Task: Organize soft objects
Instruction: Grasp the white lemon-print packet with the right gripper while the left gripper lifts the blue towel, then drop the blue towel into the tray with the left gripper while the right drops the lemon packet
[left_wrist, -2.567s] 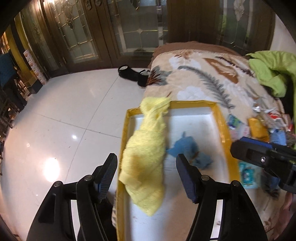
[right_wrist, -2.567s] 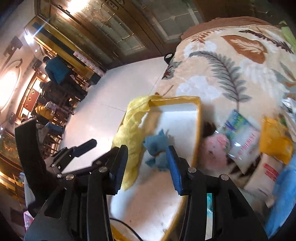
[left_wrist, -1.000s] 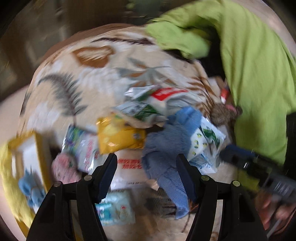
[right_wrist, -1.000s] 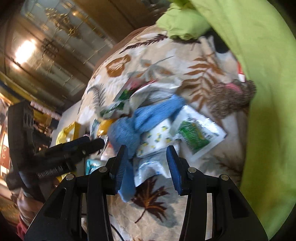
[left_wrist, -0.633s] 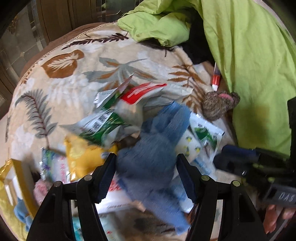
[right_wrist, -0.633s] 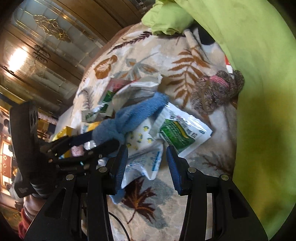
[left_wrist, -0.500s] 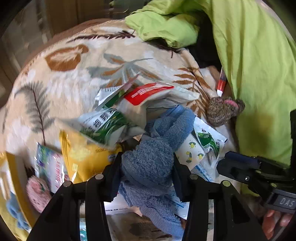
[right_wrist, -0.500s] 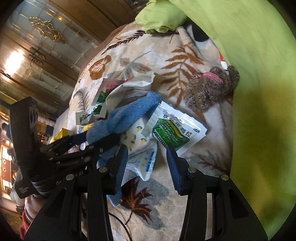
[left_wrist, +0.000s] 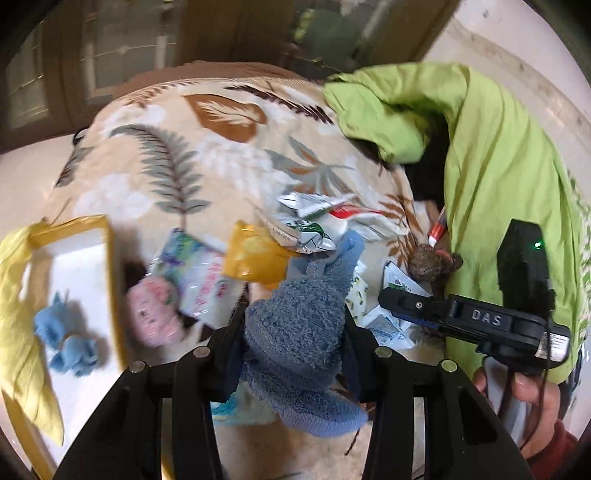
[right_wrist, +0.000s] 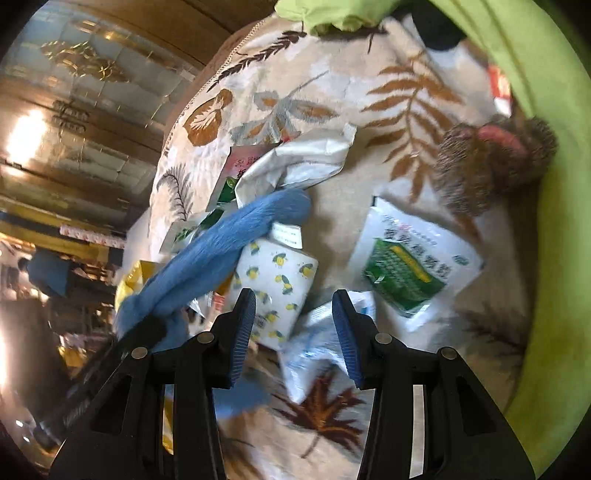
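My left gripper (left_wrist: 293, 325) is shut on a blue towel (left_wrist: 299, 328), held up above the leaf-print blanket (left_wrist: 173, 162). The towel also shows in the right wrist view (right_wrist: 221, 243), stretched up from the left gripper. A yellow-rimmed tray (left_wrist: 107, 258) at the left holds a yellow cloth (left_wrist: 14, 295) and a small light-blue cloth (left_wrist: 66, 339). A pink soft ball (left_wrist: 155, 314) lies beside the tray. A brown fuzzy toy (left_wrist: 432, 262) (right_wrist: 491, 162) lies by the green cover. My right gripper (right_wrist: 293, 328) is open and empty above packets; it shows in the left wrist view (left_wrist: 417, 306).
Several packets lie on the blanket: a yellow bag (left_wrist: 255, 254), a lemon-print pack (right_wrist: 277, 291), a green-and-white sachet (right_wrist: 410, 269), crumpled white bags (left_wrist: 317, 218). A green cover (left_wrist: 498, 162) bounds the right side. White floor (left_wrist: 22, 177) lies beyond the bed at left.
My left gripper closed on the blue towel and lifted it off the packets, turning back left so the tray is in view. My right gripper stays open and has moved closer to the packets.
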